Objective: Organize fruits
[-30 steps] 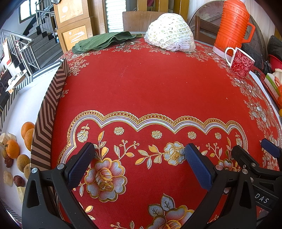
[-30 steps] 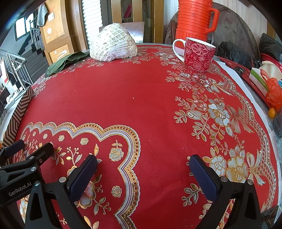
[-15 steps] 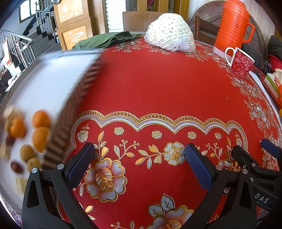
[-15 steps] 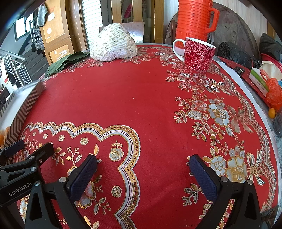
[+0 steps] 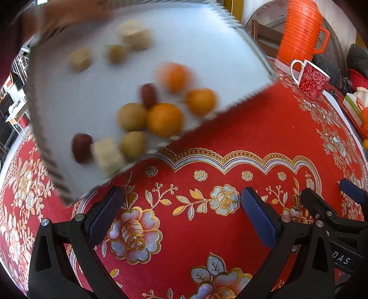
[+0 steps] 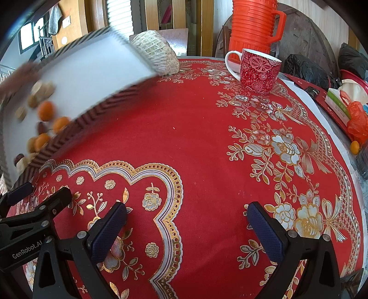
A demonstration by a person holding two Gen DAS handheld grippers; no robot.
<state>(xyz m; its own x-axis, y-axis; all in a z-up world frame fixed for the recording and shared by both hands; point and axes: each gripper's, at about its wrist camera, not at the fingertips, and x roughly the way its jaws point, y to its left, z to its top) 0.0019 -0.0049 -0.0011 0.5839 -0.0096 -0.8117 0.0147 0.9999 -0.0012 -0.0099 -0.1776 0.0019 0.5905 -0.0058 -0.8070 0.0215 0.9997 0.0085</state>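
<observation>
- I see a white tray (image 5: 207,46) with a brown zigzag rim, blurred, above the desk's (image 5: 253,128) left side; a blurred hand (image 5: 69,11) grips its far edge.
- In the tray lie loose fruits: three oranges (image 5: 164,119), tan round fruits (image 5: 131,116), two dark red ones (image 5: 81,147) and pale pieces (image 5: 107,154), bunched toward its near edge.
- My left gripper (image 5: 179,211) hovers low over the red floral cloth, fingers spread, holding nothing.
- My right gripper (image 6: 186,224) is likewise spread and empty.
- A red mug (image 6: 257,67) stands before an orange thermos (image 6: 253,23) at the far edge.
</observation>
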